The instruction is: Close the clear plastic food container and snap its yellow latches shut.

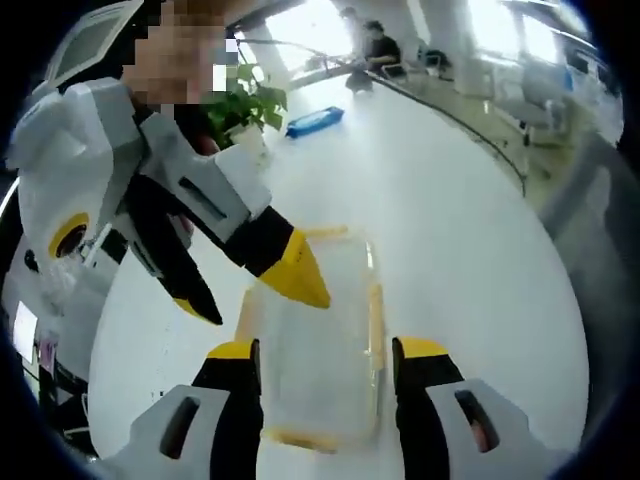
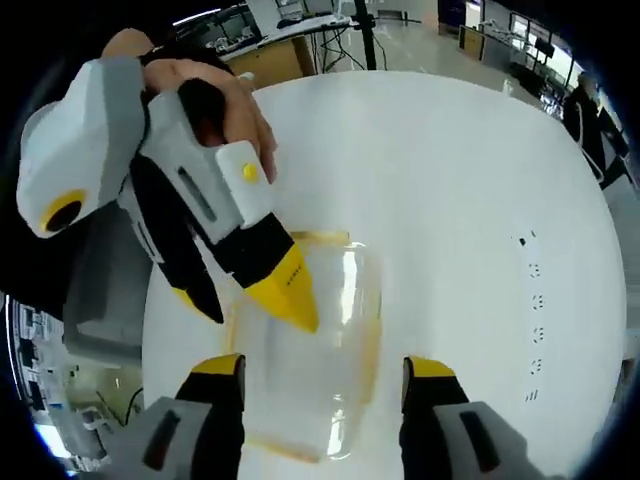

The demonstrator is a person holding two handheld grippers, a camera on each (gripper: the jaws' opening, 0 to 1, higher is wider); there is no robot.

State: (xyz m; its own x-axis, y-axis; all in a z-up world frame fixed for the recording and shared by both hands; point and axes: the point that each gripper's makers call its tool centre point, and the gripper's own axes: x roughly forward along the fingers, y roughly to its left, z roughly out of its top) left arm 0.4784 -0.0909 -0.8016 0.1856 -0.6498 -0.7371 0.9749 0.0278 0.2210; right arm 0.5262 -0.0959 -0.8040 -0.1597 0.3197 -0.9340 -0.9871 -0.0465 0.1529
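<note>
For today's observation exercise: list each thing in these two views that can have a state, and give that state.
Clear container: lid on, lying flat on the white table.
Yellow latches: cannot tell whether snapped.
Left gripper: open, jaws astride the container.
Right gripper: open, jaws astride the container.
Blue pouch: lying flat on the table.

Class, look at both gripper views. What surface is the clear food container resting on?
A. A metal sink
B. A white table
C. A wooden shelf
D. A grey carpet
B: the container with its yellow latches lies flat on the white table, and the right gripper view shows the same, container on table.
</note>
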